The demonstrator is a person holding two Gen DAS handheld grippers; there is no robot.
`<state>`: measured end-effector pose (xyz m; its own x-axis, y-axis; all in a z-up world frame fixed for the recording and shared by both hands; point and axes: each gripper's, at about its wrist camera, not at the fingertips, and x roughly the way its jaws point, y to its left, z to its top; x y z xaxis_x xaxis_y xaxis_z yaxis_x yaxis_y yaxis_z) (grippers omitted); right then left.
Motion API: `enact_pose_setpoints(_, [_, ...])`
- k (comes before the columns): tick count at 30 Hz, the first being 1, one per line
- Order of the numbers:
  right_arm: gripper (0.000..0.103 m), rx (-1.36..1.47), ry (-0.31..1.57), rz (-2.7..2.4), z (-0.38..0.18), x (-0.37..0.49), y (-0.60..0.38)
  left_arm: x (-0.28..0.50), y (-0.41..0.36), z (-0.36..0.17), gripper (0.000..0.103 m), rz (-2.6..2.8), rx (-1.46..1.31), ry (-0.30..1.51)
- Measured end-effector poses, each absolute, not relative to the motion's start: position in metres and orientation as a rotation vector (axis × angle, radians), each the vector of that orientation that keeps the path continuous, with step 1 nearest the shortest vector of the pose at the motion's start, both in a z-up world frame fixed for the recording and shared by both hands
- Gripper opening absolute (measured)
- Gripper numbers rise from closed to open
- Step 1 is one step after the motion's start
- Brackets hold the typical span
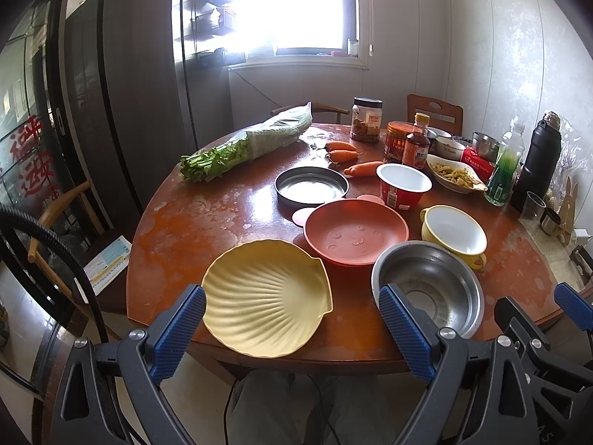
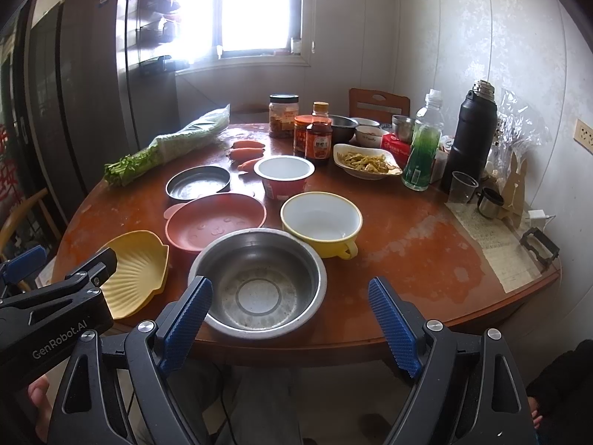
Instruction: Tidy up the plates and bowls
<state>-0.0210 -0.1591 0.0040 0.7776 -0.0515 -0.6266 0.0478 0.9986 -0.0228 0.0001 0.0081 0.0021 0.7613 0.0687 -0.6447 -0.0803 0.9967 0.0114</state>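
Currently both tools gape empty: left tool [image 1: 292, 330] faces the yellow shell-shaped plate [image 1: 265, 296], right tool [image 2: 291, 320] the near steel bowl [image 2: 259, 282].

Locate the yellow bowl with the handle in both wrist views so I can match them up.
Left wrist view: the yellow handled bowl sits right of centre, behind the steel bowl and right of the pink plate.
Right wrist view: the same bowl is near centre, behind and right of the steel bowl.
Shared landmark: the red instant-noodle cup just behind it in both views.
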Motion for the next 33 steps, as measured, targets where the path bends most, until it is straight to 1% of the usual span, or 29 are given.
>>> enact_pose_setpoints(18, [0.087,0.003,0.679,-0.041,0.006,-0.015,-0.157,0.0,0.009,0.002,0.095,0.089,-0.014,0.7])
enact_pose_setpoints(30, [0.087,0.019,0.678,0.007,0.011,0.003,-0.148,0.019,0.038,0.006,0.094,0.071,-0.013,0.707])
enact_pose_setpoints(33, [0.087,0.033,0.677,0.036,0.011,0.008,-0.144,0.024,0.051,0.002,0.091,0.076,-0.008,0.723])
